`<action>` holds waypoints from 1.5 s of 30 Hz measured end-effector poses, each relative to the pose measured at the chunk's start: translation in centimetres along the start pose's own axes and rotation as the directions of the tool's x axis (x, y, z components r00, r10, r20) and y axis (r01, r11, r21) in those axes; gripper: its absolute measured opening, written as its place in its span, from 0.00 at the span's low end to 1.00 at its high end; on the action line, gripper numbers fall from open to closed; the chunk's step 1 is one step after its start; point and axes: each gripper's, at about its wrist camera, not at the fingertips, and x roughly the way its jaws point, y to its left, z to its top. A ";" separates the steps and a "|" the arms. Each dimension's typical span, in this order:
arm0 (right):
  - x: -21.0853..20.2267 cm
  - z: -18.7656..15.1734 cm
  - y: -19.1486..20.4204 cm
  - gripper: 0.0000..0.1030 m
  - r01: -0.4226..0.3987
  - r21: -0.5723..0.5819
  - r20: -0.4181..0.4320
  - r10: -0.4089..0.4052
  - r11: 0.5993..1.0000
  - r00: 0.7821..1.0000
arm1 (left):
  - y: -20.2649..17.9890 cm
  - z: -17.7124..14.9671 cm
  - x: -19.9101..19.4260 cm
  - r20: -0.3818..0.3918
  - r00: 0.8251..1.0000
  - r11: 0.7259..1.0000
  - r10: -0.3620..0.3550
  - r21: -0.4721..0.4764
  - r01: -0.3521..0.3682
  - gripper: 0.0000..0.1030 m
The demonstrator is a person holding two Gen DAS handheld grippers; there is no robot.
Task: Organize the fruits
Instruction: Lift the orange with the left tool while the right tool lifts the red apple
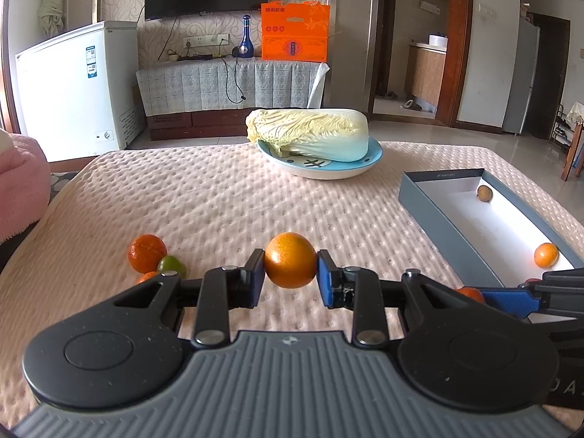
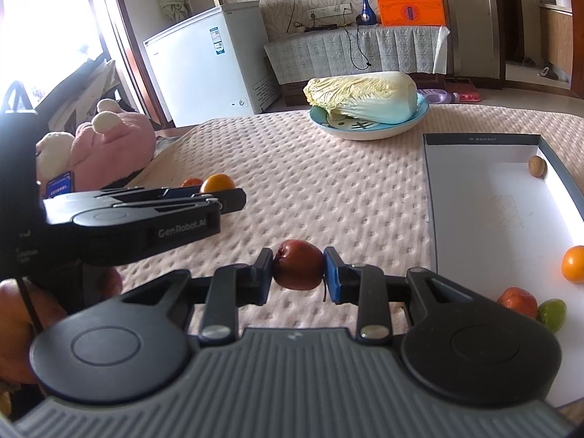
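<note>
Sorting partly done. Box (image 2: 485,197) already holding a few fruits: orange (image 2: 573,263), brown one (image 2: 537,166), two more at near edge. Left gripper (image 1: 291,266) clamping orange fruit (image 1: 290,264), left of box; right gripper (image 2: 298,270) clamping red fruit (image 2: 298,269), nearer box. Loose cluster (image 1: 151,257) waiting farther left.

The right gripper (image 2: 298,269) clamps a dark red fruit (image 2: 298,269) (stem hanging down) in its jaws above the desk (image 2: 328,189); the left gripper (image 2: 222,191) holds an orange (image 2: 218,183) nearby.
</note>
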 end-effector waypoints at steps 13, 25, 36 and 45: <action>-0.4 -0.1 -0.6 0.32 0.000 0.015 -0.005 0.000 1.000 1.000 | -0.6 0.0 0.2 -0.004 1.000 1.000 -0.005 0.002 0.005 0.34; -1.0 0.2 -0.7 0.32 -0.014 0.024 0.016 0.013 1.000 1.000 | -0.6 0.1 0.2 0.003 1.000 1.000 -0.009 0.002 0.009 0.34; -2.8 0.3 -1.7 0.32 -0.021 0.050 0.045 0.019 0.998 0.999 | -1.0 0.4 -0.2 0.020 1.000 1.000 -0.024 0.010 0.023 0.34; -3.9 0.0 -2.7 0.32 0.005 0.047 0.047 -0.007 0.999 0.999 | -2.8 0.5 0.1 0.017 0.999 0.999 -0.044 0.022 0.043 0.34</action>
